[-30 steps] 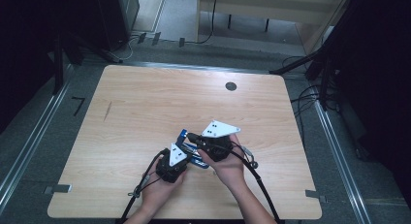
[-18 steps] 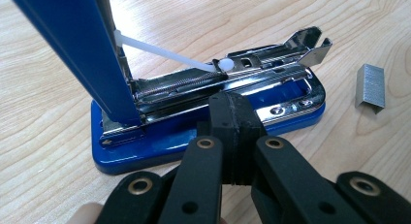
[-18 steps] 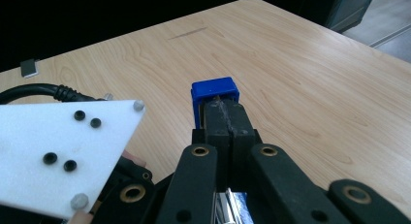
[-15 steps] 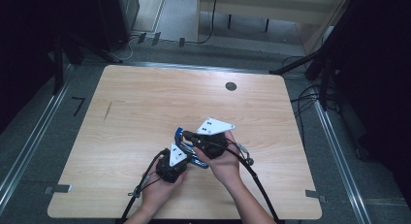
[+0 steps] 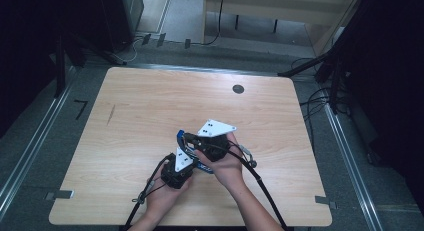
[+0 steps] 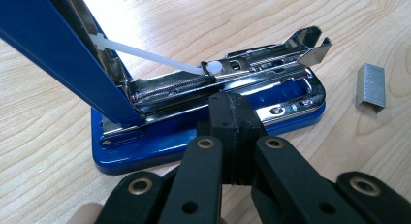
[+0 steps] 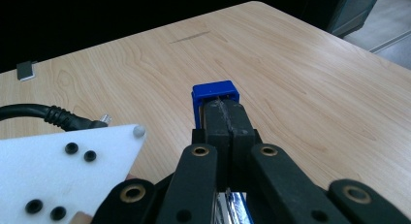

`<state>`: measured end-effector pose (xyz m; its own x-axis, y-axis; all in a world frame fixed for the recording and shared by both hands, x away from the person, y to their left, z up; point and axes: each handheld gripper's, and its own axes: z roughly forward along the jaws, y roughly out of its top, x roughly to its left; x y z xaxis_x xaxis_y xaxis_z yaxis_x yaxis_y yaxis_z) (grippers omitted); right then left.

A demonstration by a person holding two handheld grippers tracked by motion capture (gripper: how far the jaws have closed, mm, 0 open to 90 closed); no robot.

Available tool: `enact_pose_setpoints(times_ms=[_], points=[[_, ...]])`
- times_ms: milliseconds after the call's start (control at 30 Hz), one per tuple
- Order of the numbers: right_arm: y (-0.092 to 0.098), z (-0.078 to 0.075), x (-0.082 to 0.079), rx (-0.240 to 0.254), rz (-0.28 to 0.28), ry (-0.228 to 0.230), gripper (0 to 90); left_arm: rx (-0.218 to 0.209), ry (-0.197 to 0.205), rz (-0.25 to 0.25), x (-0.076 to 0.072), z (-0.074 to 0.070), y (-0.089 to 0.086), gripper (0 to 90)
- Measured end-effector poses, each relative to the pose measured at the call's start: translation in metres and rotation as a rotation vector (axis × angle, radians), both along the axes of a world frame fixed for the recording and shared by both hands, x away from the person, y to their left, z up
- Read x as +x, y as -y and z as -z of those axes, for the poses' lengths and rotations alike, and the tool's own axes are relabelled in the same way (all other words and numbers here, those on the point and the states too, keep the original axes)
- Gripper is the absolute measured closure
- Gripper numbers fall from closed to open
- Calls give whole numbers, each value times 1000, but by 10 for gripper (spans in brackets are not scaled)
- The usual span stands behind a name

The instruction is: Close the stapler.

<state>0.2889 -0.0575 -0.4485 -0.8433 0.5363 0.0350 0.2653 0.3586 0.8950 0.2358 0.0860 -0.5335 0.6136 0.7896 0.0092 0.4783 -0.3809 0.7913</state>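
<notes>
A blue stapler (image 6: 208, 122) lies open on the wooden table, its chrome magazine (image 6: 252, 71) bare and its blue cover (image 6: 58, 54) swung up steeply. My left gripper (image 6: 236, 115) is shut, and its tips rest against the side of the stapler's base. My right gripper (image 7: 228, 115) is also shut, with its pads together. It lies along the raised cover, whose blue end (image 7: 215, 94) shows just past the tips. In the high view both grippers meet near the table's front middle, the left gripper (image 5: 196, 163) low and the right gripper (image 5: 186, 137) above it.
A strip of staples (image 6: 371, 86) lies on the table just beside the stapler's front end, and the same strip of staples (image 7: 26, 70) shows far left. A round cable hole (image 5: 238, 89) sits at the table's back. Cables trail off the front edge.
The right gripper has shifted slightly to the left in the high view, along with the cover's tip. The left gripper has stayed put.
</notes>
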Motion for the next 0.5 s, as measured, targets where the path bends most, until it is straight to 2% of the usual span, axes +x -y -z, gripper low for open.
enact_pose_setpoints(times_ms=[267, 500], points=[[-2, 1, 5, 24, -23, -21, 900, 1, 0, -1, 0, 0, 0, 900], [-4, 2, 9, 25, -40, -15, 900, 1, -1, 0, 0, 0, 0, 900]])
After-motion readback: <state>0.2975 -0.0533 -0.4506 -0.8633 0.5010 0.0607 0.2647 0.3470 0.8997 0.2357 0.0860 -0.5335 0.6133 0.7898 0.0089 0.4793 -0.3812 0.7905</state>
